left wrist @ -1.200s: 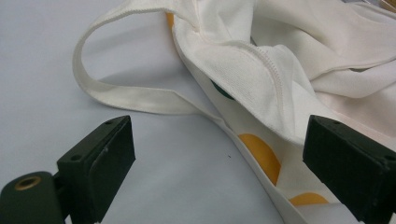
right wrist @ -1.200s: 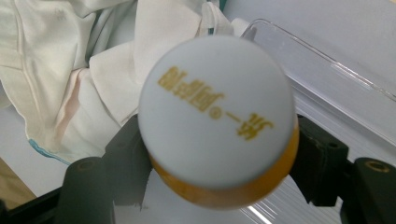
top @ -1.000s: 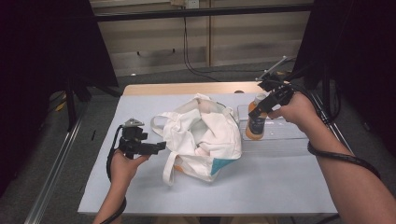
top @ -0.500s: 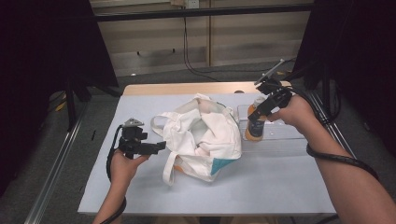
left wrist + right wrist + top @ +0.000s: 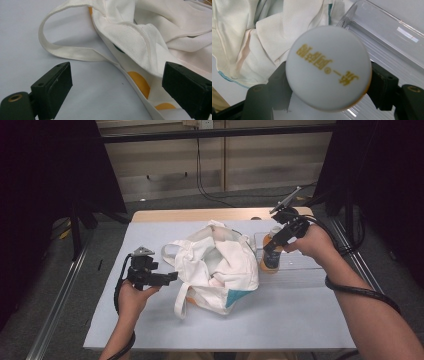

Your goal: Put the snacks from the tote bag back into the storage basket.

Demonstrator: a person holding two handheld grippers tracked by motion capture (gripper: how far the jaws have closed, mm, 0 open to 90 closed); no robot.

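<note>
A white cloth tote bag point(image 5: 220, 265) with yellow and teal patches lies crumpled in the middle of the table. My left gripper point(image 5: 172, 276) rests level at the bag's left side. In the left gripper view its jaws point(image 5: 120, 82) stand wide open, with the bag's edge point(image 5: 150, 37) and a handle loop point(image 5: 62, 47) ahead and nothing between them. My right gripper point(image 5: 272, 251) points down over an orange bottle point(image 5: 268, 266) standing in a clear plastic tray point(image 5: 300, 265). In the right gripper view the bottle's white cap point(image 5: 328, 67) with gold lettering sits between the two jaws, which hug its sides.
The light grey table mat point(image 5: 280, 320) has free room in front of the bag and at the left. The clear tray wall point(image 5: 387, 37) runs to the right of the bottle. Dark stands and a metal rail flank the table.
</note>
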